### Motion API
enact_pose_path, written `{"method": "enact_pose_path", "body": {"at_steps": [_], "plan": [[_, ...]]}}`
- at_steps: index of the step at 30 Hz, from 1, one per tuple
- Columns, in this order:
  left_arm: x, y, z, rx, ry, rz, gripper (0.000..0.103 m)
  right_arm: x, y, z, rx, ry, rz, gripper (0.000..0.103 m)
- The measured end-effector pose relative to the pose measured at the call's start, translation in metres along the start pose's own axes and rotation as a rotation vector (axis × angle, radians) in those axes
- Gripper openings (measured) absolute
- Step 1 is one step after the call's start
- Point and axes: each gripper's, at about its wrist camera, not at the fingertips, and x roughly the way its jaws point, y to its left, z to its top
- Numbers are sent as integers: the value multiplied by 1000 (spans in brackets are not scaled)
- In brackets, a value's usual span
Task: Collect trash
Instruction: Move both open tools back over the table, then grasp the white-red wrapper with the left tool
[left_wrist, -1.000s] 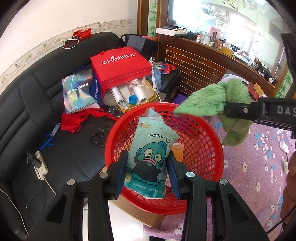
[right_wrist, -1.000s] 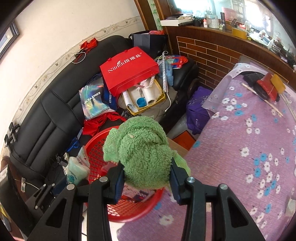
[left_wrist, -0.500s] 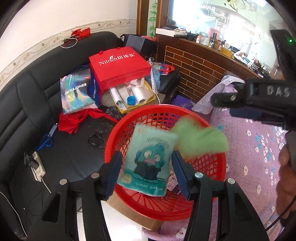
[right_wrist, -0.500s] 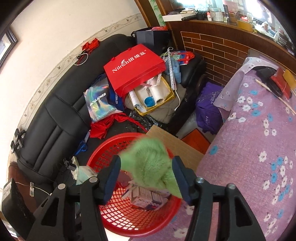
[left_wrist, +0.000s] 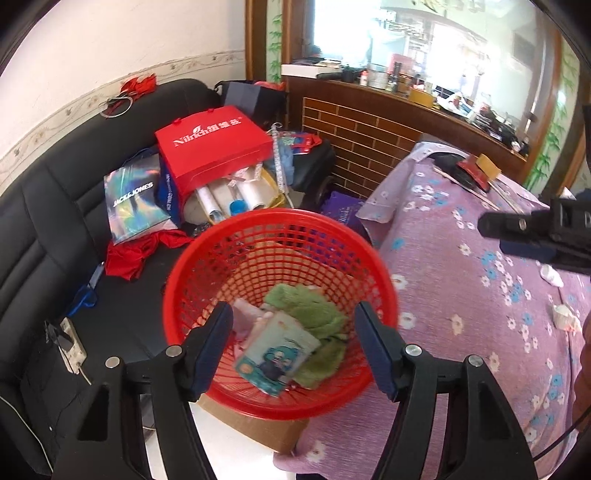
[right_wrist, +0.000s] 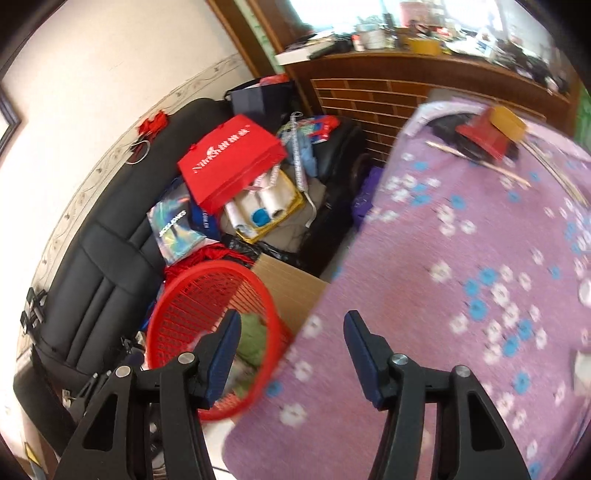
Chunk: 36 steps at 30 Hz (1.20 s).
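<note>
Left wrist: round red mesh basket (left_wrist: 207, 258), fuzzy green cloth (left_wrist: 314, 314).

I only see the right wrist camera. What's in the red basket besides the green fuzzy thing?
Observer: A pale packet with a cartoon character, over the green cloth inside the red basket.
Operator: Is the other gripper holding something?
Observer: No. The left gripper is open above the basket, its jaws have just been opening, and nothing is between them.
Operator: Any trash left?
Observer: Probably. Crumpled white scraps lie on the purple flowered tablecloth.
</note>
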Motion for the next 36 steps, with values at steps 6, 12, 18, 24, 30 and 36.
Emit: {"method": "enact_pose_path", "body": {"at_steps": [6, 12, 18, 24, 30, 36], "plan": [[-14, -32, -9, 47, -8, -19, 67, -28, -39, -28, 54, -4, -31, 62], [-25, -74, -18, 111, 2, -68, 67, -59, -81, -63, 112, -7, -66, 62], [-36, -140, -33, 263, 17, -151, 67, -95, -138, -103, 210, -20, -114, 62], [-42, -223, -42, 455, 29, -276, 72, -146, -207, -142, 355, -75, -181, 62], [-39, -312, -52, 650, 55, -400, 73, -195, -259, -182, 476, -119, -242, 62], [-16, -395, -58, 836, 55, -441, 73, -229, -291, -213, 548, -140, -279, 62]]}}
